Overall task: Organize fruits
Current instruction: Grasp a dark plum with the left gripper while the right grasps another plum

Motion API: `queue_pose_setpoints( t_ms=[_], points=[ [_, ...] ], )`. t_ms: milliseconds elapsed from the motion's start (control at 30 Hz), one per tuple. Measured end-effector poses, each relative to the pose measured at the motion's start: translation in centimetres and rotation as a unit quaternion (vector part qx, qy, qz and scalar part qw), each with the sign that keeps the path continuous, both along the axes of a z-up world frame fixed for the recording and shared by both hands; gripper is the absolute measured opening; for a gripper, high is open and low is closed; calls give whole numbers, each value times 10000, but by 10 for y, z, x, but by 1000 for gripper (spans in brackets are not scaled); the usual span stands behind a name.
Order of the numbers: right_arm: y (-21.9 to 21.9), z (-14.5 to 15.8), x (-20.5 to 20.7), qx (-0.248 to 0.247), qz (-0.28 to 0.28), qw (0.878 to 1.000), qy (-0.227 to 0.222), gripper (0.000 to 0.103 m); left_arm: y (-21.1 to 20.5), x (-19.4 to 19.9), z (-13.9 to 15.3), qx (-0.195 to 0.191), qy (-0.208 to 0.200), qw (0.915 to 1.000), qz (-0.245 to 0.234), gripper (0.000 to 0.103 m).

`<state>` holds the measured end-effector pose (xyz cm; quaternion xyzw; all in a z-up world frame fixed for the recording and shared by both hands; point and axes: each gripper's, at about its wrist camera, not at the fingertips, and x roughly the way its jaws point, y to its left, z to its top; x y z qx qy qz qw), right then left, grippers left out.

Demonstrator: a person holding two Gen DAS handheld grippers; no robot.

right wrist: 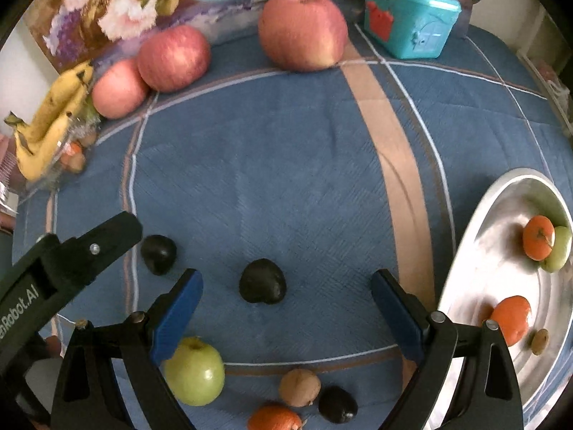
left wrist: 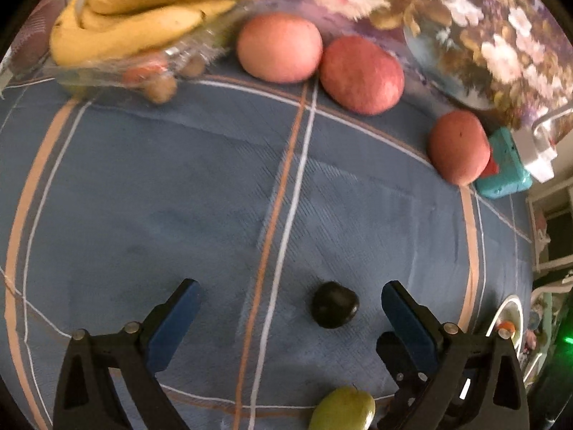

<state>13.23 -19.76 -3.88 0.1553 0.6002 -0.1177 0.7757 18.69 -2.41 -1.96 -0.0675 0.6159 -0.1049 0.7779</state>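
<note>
Right hand-held gripper (right wrist: 286,310) spread wide, dark plum (right wrist: 262,281) lying between its fingers, touching neither. Left hand-held gripper (left wrist: 290,308) wide too, another plum (left wrist: 335,304) just inside its right finger. Green apple (right wrist: 194,371) near the right gripper's left finger. Metal bowl (right wrist: 476,236) off right, holding two tangerines (right wrist: 537,237). Blue checked surface (right wrist: 268,165); three red apples (right wrist: 302,30) and bananas (right wrist: 50,122) far ahead.

Both black two-finger grippers with blue pads, left gripper (left wrist: 288,299) and right gripper (right wrist: 286,288), hover side by side, jaws spread wide and empty.
</note>
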Motion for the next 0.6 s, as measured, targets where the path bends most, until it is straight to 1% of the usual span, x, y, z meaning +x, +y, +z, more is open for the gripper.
queue_pose_setpoints(
  t_ms=[33, 100, 167, 200, 267, 300, 367, 400, 467, 600],
  points=[
    [0, -3, 0, -25, 1, 10000, 34, 95, -1, 0, -2, -2, 14, 10000, -26, 95],
    [-1, -7, -1, -43, -2, 10000, 86, 95, -4, 0, -2, 121, -21, 9999, -67, 91],
    [0, -8, 0, -61, 3, 9999, 92, 95, -7, -1, 1, 106, -61, 9998, -143, 79],
    [0, -9, 0, -70, 7, 9999, 92, 95, -8, -1, 2, 29, -63, 9998, -184, 75],
    [0, -9, 0, -84, 13, 9999, 94, 95, -11, -2, 5, -120, -33, 9994, -312, 59],
    [0, -10, 0, -93, 16, 9999, 96, 95, -14, -2, 5, -146, -22, 9992, -371, 56],
    [2, -11, 1, -103, 16, 9999, 100, 95, -19, -2, 4, -161, 7, 9988, -469, 43],
    [3, -11, 1, -97, 14, 9999, 102, 95, -20, -3, 3, -164, 37, 9986, -493, 40],
    [5, -12, 3, -87, 11, 9999, 101, 95, -22, -2, 2, -203, 61, 9984, -516, 31],
    [4, -12, 2, -93, 17, 9999, 115, 95, -19, -2, 3, -263, 77, 9985, -473, 29]
  ],
)
